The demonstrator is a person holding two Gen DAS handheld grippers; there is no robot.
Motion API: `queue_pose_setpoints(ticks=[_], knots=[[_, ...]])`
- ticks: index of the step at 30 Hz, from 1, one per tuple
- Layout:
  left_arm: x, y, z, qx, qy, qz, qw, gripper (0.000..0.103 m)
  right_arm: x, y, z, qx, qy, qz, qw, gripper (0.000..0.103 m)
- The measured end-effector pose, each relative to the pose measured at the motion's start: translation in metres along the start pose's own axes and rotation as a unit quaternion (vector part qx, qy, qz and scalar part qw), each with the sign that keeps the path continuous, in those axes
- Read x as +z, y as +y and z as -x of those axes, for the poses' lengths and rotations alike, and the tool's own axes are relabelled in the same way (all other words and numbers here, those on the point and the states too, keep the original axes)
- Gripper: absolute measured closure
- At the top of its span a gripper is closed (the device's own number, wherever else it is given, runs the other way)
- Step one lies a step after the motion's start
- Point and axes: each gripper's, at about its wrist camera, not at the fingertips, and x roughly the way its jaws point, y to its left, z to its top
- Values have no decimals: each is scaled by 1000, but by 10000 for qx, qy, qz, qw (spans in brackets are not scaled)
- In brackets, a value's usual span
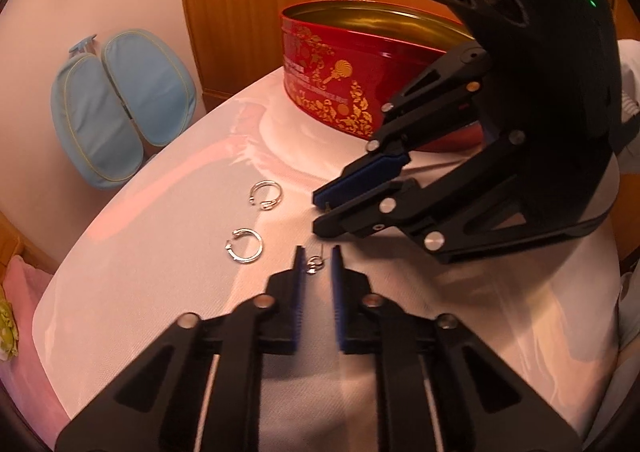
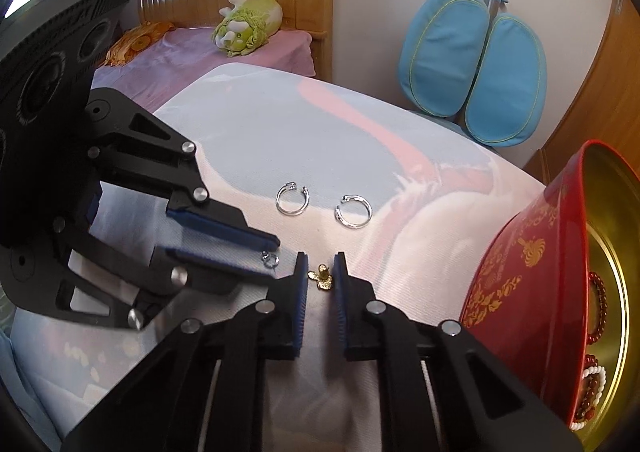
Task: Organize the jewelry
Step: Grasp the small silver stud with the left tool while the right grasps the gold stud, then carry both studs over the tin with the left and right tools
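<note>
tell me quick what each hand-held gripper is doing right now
Left hand-held gripper: open, straddling a small silver earring, not clamped.
Right hand-held gripper: open, straddling a small gold piece, not clamped.

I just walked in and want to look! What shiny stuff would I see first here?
Probably the big red tin with gold patterns at the table's edge, with bead bracelets inside. Next, two silver rings side by side on the white tabletop, and a tiny gold charm between the right gripper jaws.
</note>
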Motion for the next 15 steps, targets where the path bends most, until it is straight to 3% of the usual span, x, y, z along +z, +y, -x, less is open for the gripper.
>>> queue_pose_setpoints(ticks=[7,15], knots=[[0,-2,1,155,12,164,9997,97,-8,-5,9,-59,-64,-275,9996,89],[8,-11,26,341,-103,695,9969,97,-15,-4,59,-56,-384,-549,9977,89]])
